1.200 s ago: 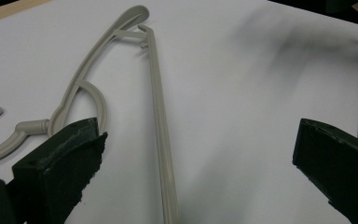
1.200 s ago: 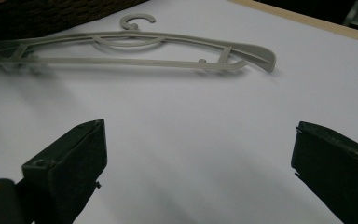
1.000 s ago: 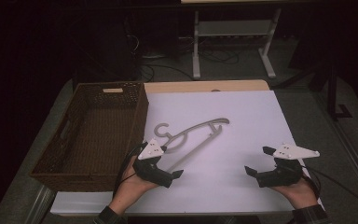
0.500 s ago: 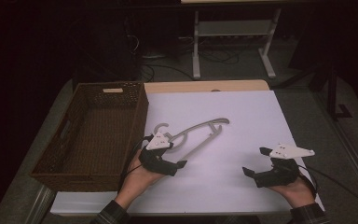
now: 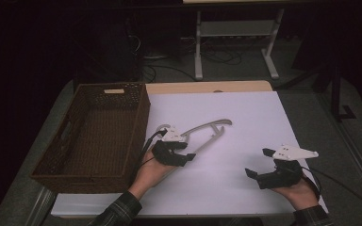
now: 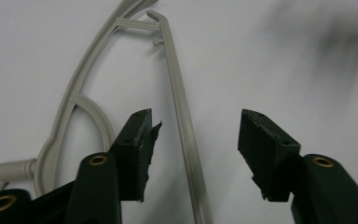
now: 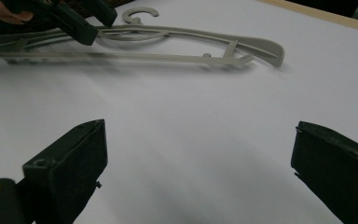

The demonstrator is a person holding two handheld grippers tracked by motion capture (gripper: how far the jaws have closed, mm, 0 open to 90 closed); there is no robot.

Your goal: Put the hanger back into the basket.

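Nearest the person, the right gripper (image 5: 264, 165) rests in the hand at the near right of the white-covered surface (image 5: 245, 117), its jaws wide apart over bare sheet with nothing between them; in the right gripper view its jaws (image 7: 196, 172) frame blank white.

A little farther in, the left gripper (image 5: 181, 153) is at the near end of the pale grey plastic clothes hanger (image 5: 207, 132), which lies flat on the white sheet, just right of the basket, its hook toward the basket. The left gripper view shows the left gripper's jaws (image 6: 193, 149) straddling the hanger's thin straight lower bar (image 6: 184, 130). They have just been closing, the bar is between them, but the pads do not yet press on it; the bar sits close to one pad and well clear of the other.

Beyond and to the left stands the dark brown woven wicker basket (image 5: 99, 136), rectangular and empty.

Risks, as I judge them: the bar is off-centre, so the nearer pad may push it sideways across the smooth sheet before the other arrives. The bar is slender, so a shallow pinch could let it slip or twist. Held near one end, the hanger would likely swing down when lifted and could catch the basket rim.
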